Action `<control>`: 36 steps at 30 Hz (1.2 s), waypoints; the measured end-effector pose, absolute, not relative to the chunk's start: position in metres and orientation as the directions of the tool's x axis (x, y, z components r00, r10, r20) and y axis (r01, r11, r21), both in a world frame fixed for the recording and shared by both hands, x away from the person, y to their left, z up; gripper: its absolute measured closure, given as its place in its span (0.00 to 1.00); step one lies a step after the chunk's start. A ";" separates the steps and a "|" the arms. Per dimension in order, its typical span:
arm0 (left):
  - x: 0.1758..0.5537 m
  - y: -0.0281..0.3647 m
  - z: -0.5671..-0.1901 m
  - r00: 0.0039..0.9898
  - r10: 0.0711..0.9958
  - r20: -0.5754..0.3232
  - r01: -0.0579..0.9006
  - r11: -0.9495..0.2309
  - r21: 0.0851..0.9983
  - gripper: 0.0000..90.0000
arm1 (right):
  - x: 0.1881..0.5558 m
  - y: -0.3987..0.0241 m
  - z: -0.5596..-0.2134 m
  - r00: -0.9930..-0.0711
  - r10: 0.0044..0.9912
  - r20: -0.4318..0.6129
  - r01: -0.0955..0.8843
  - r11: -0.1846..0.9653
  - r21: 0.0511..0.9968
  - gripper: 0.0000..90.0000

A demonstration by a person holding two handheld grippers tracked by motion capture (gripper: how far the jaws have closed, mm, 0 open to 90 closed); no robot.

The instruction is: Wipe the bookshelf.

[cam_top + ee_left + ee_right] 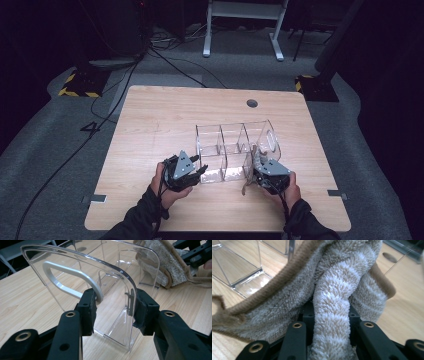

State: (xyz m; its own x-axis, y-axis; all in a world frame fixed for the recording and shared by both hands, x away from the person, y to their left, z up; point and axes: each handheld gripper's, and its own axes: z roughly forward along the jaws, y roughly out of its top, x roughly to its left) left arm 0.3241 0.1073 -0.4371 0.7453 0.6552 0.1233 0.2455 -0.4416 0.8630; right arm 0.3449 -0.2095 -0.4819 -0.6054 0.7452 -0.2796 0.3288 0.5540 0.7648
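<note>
My left gripper [198,171] is clamped partway closed on the near left end of the clear plastic organizer [235,150], which stands on the wooden table [150,125] a little right of its middle. In the left gripper view my two black pads press on either side of the organizer's end wall [100,282], one pad just under the white handle loop [72,277] set into that wall, the other against the wall's outer edge. The organizer is divided into several compartments, and its far right end curves up into a rounded wall with a handle opening of its own. My right gripper [260,167] sits at the near right corner of the organizer, closed tight on a beige terry towel [332,297]. In the right gripper view a thick roll of the towel runs up between my jaws, its brown trimmed edge [287,277] draping off to the left, with the organizer's clear compartments just behind it. In the high view a bit of the towel hangs below the right gripper toward the table, and the bunched part rests against the organizer's near right compartment; I cannot tell whether any of it is already inside. My left hand [167,187] and right hand [290,192] both lie near the table's front edge.
</note>
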 end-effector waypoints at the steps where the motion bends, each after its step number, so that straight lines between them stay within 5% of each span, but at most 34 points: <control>1: 0.324 0.107 -0.437 0.744 0.656 0.126 0.245 -0.444 0.862 0.63 | 0.345 -0.210 -0.480 -0.606 0.741 -0.290 0.320 0.561 0.764 0.79; 12: 0.326 0.103 -0.442 0.722 0.675 0.153 0.259 -0.468 0.845 0.60 | 0.316 -0.232 -0.405 -0.473 0.809 -0.350 0.076 0.433 0.898 0.79; 17: 0.328 0.103 -0.443 0.723 0.675 0.149 0.260 -0.465 0.846 0.59 | 0.319 -0.226 -0.415 -0.436 0.786 -0.437 0.051 0.507 0.861 0.79; 29: 0.328 0.101 -0.447 0.717 0.676 0.171 0.258 -0.485 0.836 0.57 | 0.334 -0.211 -0.483 -0.638 0.689 -0.343 0.279 0.622 0.731 0.79; 36: 0.329 0.101 -0.447 0.718 0.674 0.171 0.259 -0.488 0.833 0.56 | 0.331 -0.212 -0.482 -0.633 0.697 -0.337 0.257 0.600 0.758 0.79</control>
State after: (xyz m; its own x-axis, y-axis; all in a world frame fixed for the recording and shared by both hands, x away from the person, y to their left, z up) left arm 0.3289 0.1015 -0.4471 0.7183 0.6743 0.1712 0.2594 -0.4879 0.8335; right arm 0.3306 -0.2120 -0.4817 -0.6328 0.6971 -0.3371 0.2572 0.5999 0.7576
